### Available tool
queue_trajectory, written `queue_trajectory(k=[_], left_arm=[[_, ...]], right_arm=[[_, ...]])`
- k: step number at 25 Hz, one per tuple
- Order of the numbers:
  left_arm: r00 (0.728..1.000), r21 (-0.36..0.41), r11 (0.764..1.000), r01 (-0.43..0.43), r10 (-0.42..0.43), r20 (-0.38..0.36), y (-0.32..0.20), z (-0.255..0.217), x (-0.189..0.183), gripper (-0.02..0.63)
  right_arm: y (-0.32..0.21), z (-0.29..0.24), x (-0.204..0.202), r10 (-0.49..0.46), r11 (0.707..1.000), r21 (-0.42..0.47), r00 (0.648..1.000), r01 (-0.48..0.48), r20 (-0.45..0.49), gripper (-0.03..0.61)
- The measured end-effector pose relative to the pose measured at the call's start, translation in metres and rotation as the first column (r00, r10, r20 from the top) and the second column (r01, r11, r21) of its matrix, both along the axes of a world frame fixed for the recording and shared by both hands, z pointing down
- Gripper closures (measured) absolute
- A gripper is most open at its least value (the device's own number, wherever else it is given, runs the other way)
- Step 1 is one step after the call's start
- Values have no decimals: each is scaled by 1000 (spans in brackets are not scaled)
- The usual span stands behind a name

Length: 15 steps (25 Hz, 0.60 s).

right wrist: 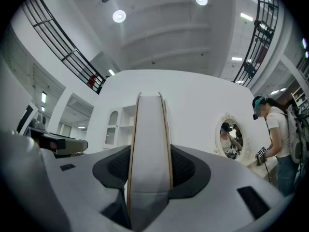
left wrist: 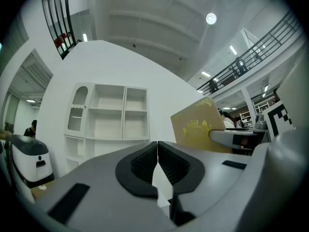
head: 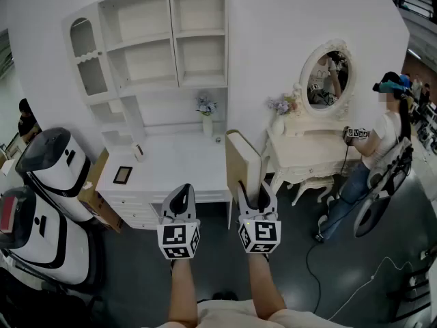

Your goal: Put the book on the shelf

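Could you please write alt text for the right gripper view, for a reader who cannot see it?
The right gripper holds a pale book edge-on and upright between its jaws. Behind stand a white shelf unit to the left and an oval mirror and a person to the right.

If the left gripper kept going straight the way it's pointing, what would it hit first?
Probably the white shelf unit, near its right edge, or the wall just beside it. The left gripper is shut and empty, and nothing nearer shows in its line, though depth is unclear.
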<state>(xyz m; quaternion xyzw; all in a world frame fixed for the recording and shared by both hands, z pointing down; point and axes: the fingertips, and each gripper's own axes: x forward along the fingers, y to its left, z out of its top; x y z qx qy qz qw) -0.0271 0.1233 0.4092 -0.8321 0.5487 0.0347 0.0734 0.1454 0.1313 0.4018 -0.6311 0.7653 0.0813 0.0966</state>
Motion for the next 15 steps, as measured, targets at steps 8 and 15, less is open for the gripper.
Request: queue_trajectory(k=[8, 15], left_arm=[[1000, -5, 1000, 3, -3, 13, 12, 4, 4, 597], [999, -30, 999, 40, -40, -5, 11, 8, 8, 597]], right_arm=[[10, 2, 11, 17, 1000, -5, 1000, -17, 1, 345], [10, 3, 29, -12, 1000, -4, 999, 12, 44, 345]])
